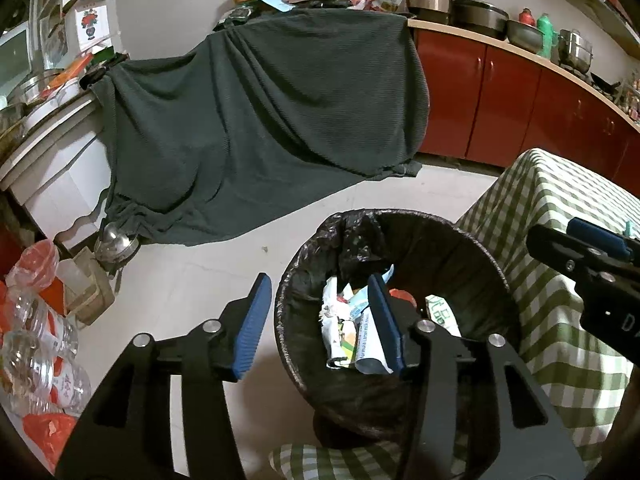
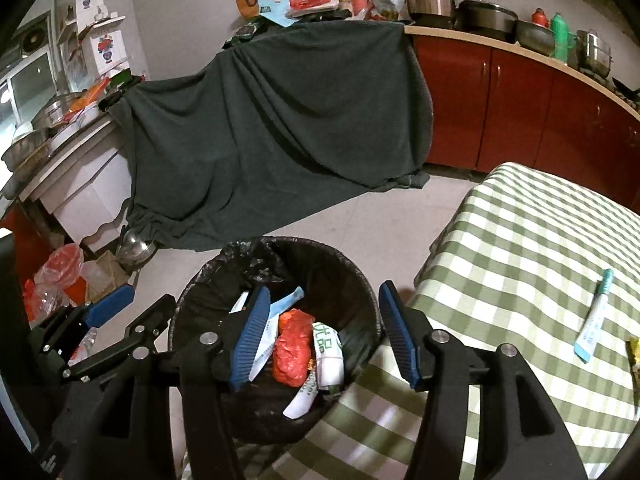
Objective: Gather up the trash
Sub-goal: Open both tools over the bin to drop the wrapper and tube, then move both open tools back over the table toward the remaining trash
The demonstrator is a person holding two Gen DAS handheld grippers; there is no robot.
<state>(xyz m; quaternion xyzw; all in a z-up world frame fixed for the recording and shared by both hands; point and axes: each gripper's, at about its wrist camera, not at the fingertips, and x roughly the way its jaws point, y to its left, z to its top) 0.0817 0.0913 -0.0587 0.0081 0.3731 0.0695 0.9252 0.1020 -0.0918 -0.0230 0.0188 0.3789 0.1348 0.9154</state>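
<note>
A black trash bin [image 1: 476, 264] with a black liner stands on the floor beside the checked table; it also shows in the right wrist view [image 2: 352, 276]. It holds several wrappers [image 1: 344, 336] and a red plastic bag [image 2: 294, 348]. My left gripper [image 1: 320, 320] is open and empty over the bin's left rim. My right gripper [image 2: 324, 336] is open and empty above the bin. A white and teal tube [image 2: 596, 316] and a yellow wrapper [image 2: 634, 354] lie on the green checked tablecloth [image 2: 520, 240].
A dark green cloth [image 1: 260, 120] drapes over furniture behind the bin. Red cabinets [image 1: 500, 92] with pots run along the right. Plastic bottles and red bags [image 1: 36, 320] lie on the floor at left, near a metal kettle [image 1: 114, 242] and a white cabinet [image 1: 60, 168].
</note>
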